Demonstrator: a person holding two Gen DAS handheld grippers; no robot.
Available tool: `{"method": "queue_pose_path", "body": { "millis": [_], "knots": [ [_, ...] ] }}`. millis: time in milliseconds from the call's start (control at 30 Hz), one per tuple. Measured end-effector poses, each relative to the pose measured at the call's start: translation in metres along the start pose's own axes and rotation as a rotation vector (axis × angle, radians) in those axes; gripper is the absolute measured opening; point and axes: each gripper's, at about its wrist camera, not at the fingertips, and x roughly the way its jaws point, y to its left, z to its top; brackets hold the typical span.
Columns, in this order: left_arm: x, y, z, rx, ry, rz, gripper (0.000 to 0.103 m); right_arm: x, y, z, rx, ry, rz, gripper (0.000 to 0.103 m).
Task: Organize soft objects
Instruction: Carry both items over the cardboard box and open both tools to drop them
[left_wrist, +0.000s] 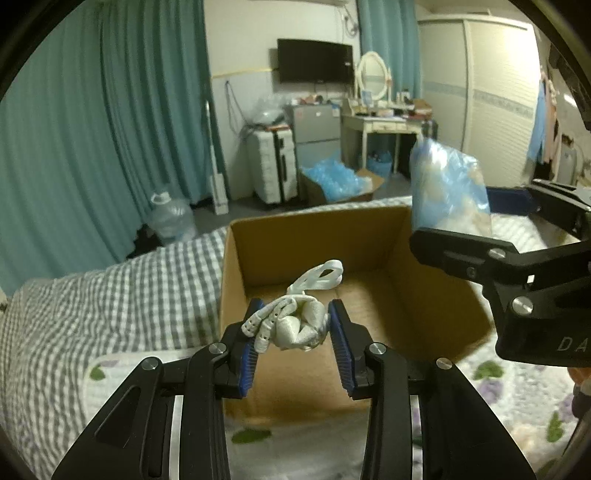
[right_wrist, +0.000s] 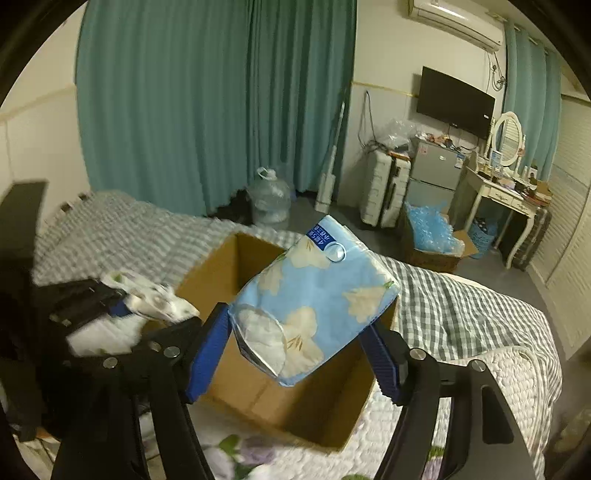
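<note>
My left tool (left_wrist: 295, 334) pinches a crumpled white strappy garment (left_wrist: 291, 321); my right tool (right_wrist: 299, 354) clamps a soft blue floral tissue pack (right_wrist: 314, 299) above the open brown cardboard box (right_wrist: 258, 398).

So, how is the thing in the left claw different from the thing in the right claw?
The left claw holds a small white bundle with a loose strap; the right claw holds a blue flowered tissue pack. The bundle is crumpled and irregular, while the pack is a smooth block in printed plastic. The bundle sits between the fingers; the pack sticks out well past them, tilted. Both are soft, gripped, and held above the open cardboard box.
</note>
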Motion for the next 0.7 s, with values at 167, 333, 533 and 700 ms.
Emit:
{"method": "queue_pose_path", "body": {
  "millis": [167, 333, 533, 700],
  "knots": [
    [0.005, 0.008, 0.0, -0.026, -0.035, -0.016, 0.083, 0.023, -0.018, -0.006, 0.04, -0.009, -0.025, 0.093],
    [-0.012, 0.001, 0.005, 0.007, -0.073, 0.034, 0.083, 0.007, -0.04, -0.004, 0.081, -0.037, -0.043, 0.094],
    [-0.065, -0.009, 0.019, 0.023, -0.127, 0.06, 0.084, -0.062, -0.048, 0.006, 0.129, -0.092, -0.047, 0.097],
    [-0.136, -0.014, 0.029, 0.025, -0.221, 0.113, 0.094, -0.14, -0.038, 0.016, 0.092, -0.131, -0.05, 0.1]
  ]
}}
